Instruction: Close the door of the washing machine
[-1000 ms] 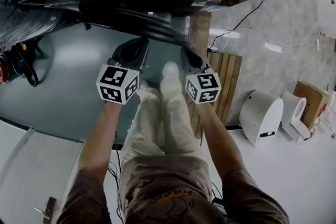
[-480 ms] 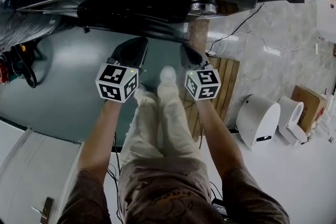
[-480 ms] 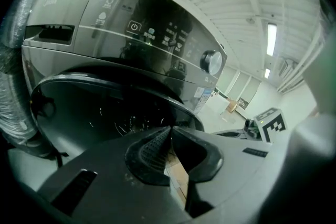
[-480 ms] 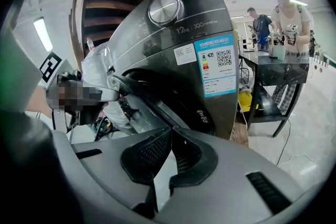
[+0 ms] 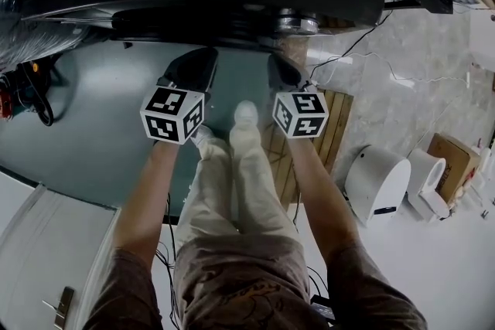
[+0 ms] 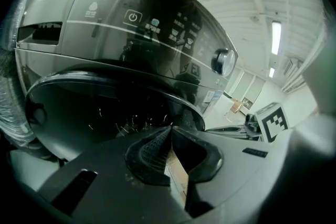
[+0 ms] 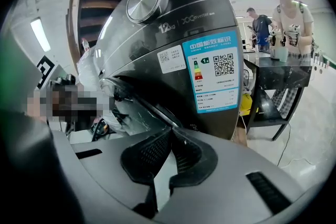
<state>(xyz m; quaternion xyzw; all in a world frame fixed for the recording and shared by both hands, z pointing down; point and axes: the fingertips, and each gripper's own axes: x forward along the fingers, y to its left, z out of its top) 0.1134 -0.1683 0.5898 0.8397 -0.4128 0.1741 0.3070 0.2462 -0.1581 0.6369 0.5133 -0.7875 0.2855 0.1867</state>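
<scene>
Listing outward from the person:

- Pale trousers [image 5: 232, 182], standing on a teal floor [image 5: 85, 135].
- Left tongs [image 5: 203, 56]: jaws pressed together, nothing between them, pointing slantwise down.
- Right tongs [image 5: 280, 62]: the same, jaws together and empty.
- Door [image 6: 100, 113]: round, dark glass, just ahead of both pairs of tips. In the right gripper view its rim seems to stand a little off the front, so it is judged not yet latched. Whether the tips touch it cannot be told.
- Washing machine [image 7: 173, 50]: dark, with a dial [image 7: 147, 2] and a blue label [image 7: 212, 73] above the door.
- Wooden pallet [image 5: 329, 127]: on the floor to the right, beyond the machine's corner.

Risks, as judgement:

- Narrow, hard tips on curved glass may skid sideways if the push lands off-centre.
- Uneven pressure from the two sides may twist the door on its hinge.
- Too soft a push may leave the latch uncaught and let the door rebound.
- Laundry caught at the rim would block closing.
</scene>
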